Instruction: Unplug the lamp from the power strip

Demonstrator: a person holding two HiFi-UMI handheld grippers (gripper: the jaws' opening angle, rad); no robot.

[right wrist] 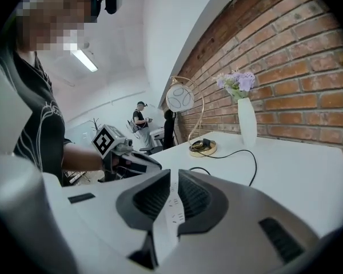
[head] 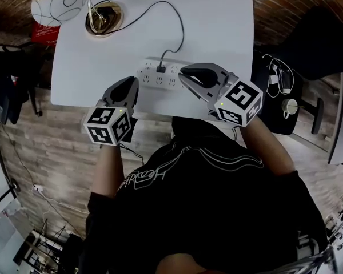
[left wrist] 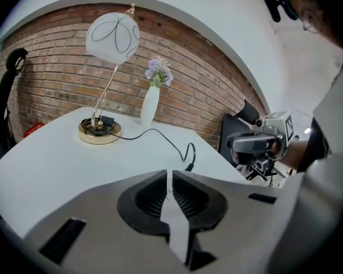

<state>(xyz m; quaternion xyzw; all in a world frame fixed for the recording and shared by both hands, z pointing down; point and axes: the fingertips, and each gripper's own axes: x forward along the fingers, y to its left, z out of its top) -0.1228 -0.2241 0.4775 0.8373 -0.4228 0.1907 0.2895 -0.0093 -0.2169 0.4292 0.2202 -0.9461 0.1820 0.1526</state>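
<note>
The left gripper (head: 134, 83) is being held at the left end of the power strip (head: 154, 77), which is lying near the front edge of the white table (head: 217, 27). Its jaws are being kept almost together, with only a thin slit and nothing between them. The right gripper (head: 184, 72) is being held over the right end of the strip, equally narrow and empty. The black plug (head: 161, 68) is sitting in the strip, and the lamp (head: 104, 17) is standing at the far left corner.

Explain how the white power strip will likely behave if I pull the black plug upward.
The power strip looks stiff but light, and seems to lie loose on the table, so it would probably lift with the plug. Its smooth casing may also slide.
</note>
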